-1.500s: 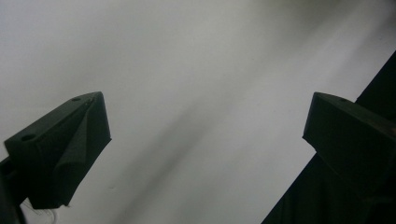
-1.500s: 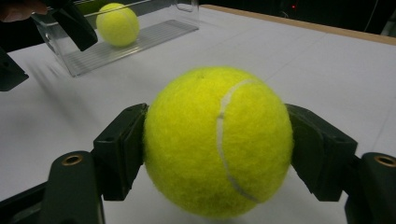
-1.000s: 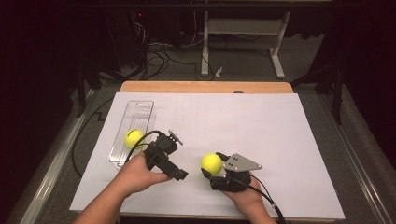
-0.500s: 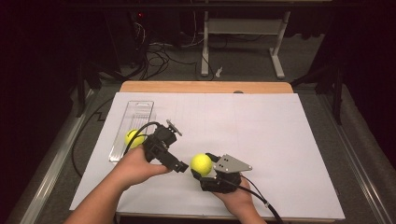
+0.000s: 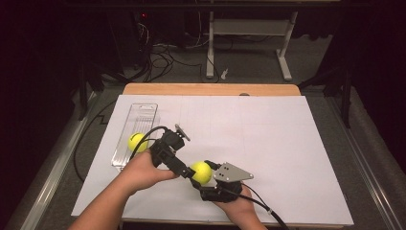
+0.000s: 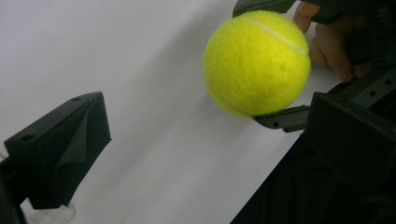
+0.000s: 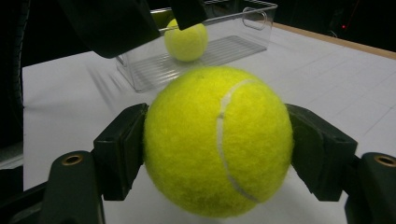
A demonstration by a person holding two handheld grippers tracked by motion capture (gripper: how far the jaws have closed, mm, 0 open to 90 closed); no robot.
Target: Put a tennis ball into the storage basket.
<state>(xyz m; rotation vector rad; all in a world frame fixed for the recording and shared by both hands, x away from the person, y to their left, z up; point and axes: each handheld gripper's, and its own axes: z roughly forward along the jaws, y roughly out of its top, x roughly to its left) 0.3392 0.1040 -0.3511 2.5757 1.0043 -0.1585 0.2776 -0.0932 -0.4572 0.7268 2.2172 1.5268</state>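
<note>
A yellow tennis ball (image 5: 201,171) (image 7: 205,149) is clamped between the two black jaws of my right gripper (image 5: 204,176) (image 7: 217,142), just above the white paper near the table's front. My left gripper (image 5: 187,170) (image 6: 205,144) stands open, jaws wide apart, pointing at that ball (image 6: 257,63) from the left. The ball sits close in front of its right jaw, not between the jaws. A second tennis ball (image 5: 136,141) (image 7: 187,41) lies in the clear plastic tray (image 5: 143,112) (image 7: 243,28) at the left.
White paper (image 5: 268,139) covers most of the wooden table (image 5: 210,89). Cables trail from both grippers, one looping past the tray. A metal rail (image 5: 48,177) runs along the table's left side. Desk legs and cables stand on the dark floor beyond.
My right gripper has carried its ball a little to the left. The left gripper has swung away from the tray, down and right, so its open jaws now meet that ball.
</note>
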